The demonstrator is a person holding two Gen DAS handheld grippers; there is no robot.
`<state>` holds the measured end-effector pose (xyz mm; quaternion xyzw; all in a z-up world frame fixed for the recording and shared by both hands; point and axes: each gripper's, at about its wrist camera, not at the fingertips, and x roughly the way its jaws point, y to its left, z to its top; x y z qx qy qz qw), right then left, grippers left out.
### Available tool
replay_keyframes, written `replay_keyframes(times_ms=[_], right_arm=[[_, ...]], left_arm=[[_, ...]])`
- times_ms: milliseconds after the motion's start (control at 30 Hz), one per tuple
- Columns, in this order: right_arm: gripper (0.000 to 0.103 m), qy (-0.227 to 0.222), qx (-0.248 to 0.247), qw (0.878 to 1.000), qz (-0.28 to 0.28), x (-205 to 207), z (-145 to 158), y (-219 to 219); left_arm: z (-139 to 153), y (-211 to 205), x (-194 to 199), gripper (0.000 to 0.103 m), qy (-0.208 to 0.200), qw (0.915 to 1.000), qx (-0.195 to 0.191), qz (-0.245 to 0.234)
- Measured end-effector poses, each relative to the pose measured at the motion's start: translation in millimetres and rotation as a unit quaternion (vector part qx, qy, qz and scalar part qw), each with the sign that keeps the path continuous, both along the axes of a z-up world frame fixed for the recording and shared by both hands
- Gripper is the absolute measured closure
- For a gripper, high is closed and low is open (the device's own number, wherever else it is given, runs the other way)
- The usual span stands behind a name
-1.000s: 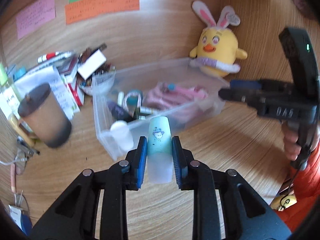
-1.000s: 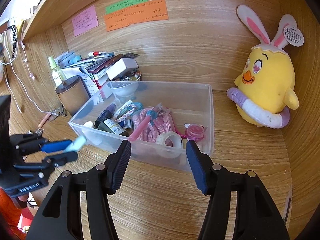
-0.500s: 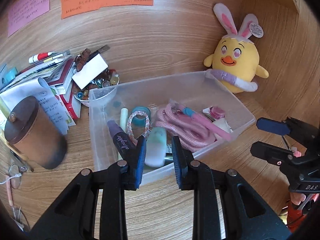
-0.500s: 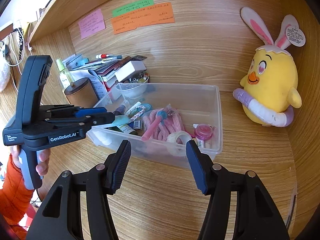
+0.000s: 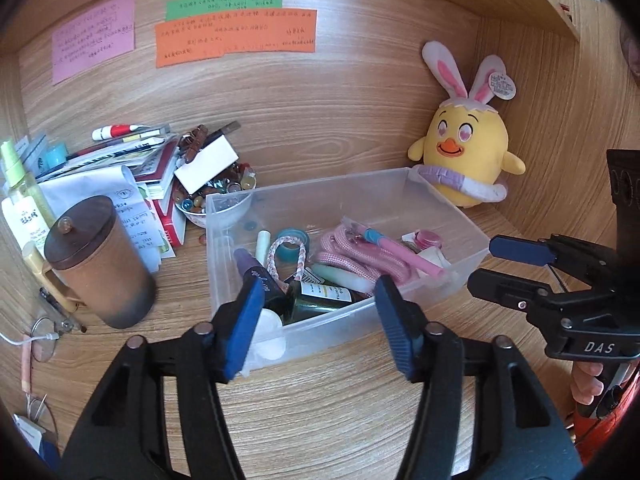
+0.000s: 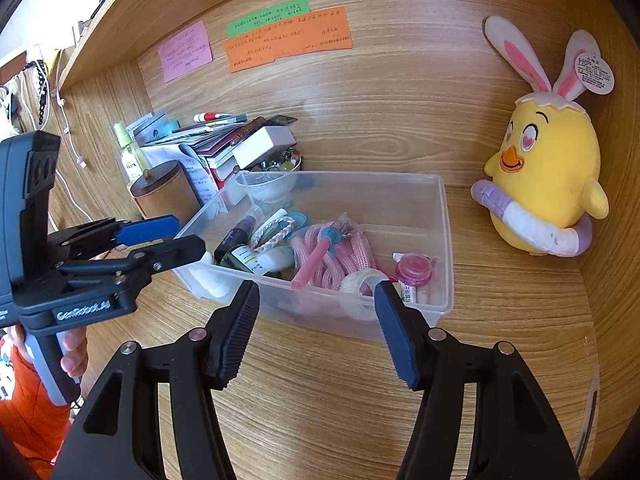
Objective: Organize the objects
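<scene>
The left gripper [image 5: 316,320] has its fingers spread wide, and nothing sits between them. It hangs just above the near edge of the clear plastic box [image 5: 444,200] on the wooden table [image 5: 320,412]. The right gripper [image 6: 316,328] also has its fingers wide and holds nothing; it is near the front wall of the same box. In the left wrist view the box fills the middle. Inside it lie a pink rope [image 5: 352,256], a pink pen [image 5: 404,250], a dark bottle [image 5: 320,296], a purple tube [image 5: 260,276], a braided ring [image 5: 286,250] and a small pale tube [image 5: 348,278] among the other things. A yellow chick toy [image 5: 466,160] with bunny ears sits at about 2 o'clock from the box, against the wall. A brown cup with a lid [image 5: 98,268] stands at 9 o'clock, and a messy pile of books and papers [image 5: 132,164] is at 10 o'clock.
</scene>
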<state>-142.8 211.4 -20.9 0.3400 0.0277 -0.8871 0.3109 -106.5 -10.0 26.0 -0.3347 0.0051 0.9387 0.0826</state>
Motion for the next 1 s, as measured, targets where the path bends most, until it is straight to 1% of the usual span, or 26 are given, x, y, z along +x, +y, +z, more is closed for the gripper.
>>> replay_keyframes(times_ms=[67,100,200,233,267,333,367,567,1000], right_arm=[[0.039,0.005,0.001,1.0,-0.003,1.2,1.2,-0.2],[0.038,0.01,0.001,1.0,-0.006,2.0,2.0,-0.6],[0.035,0.022,0.002,1.0,-0.012,4.8,4.9,0.2],[0.033,0.025,0.002,1.0,-0.015,5.2,5.7,0.7],[0.028,0.027,0.002,0.999,-0.017,5.8,6.2,1.2],[0.022,0.035,0.002,0.999,-0.025,7.6,6.8,2.5],[0.021,0.038,0.002,0.999,-0.028,8.7,6.8,3.1],[0.021,0.037,0.005,0.999,-0.025,13.7,4.3,3.6],[0.021,0.028,0.002,0.999,-0.024,20.4,-2.2,7.2]], left_arm=[[0.4,-0.2,4.9,0.036,0.007,1.0,0.001,0.003],[0.3,-0.7,6.7,0.035,0.009,0.9999,0.003,0.004],[-0.3,-1.7,11.9,0.025,0.014,0.9998,0.01,0.01],[-0.7,-1.8,13.4,0.02,0.016,0.9997,0.011,0.014],[-1.2,-1.5,15.2,0.016,0.018,0.9996,0.01,0.018],[-2.3,-0.5,19.1,0.012,0.025,0.9993,0.005,0.027],[-3.2,0.1,21.2,0.011,0.028,0.9992,0.004,0.029],[-6.9,-0.3,28.2,0.006,0.026,0.999,0.012,0.034],[-11.7,0.9,33.1,0.006,0.019,0.9992,0.018,0.032]])
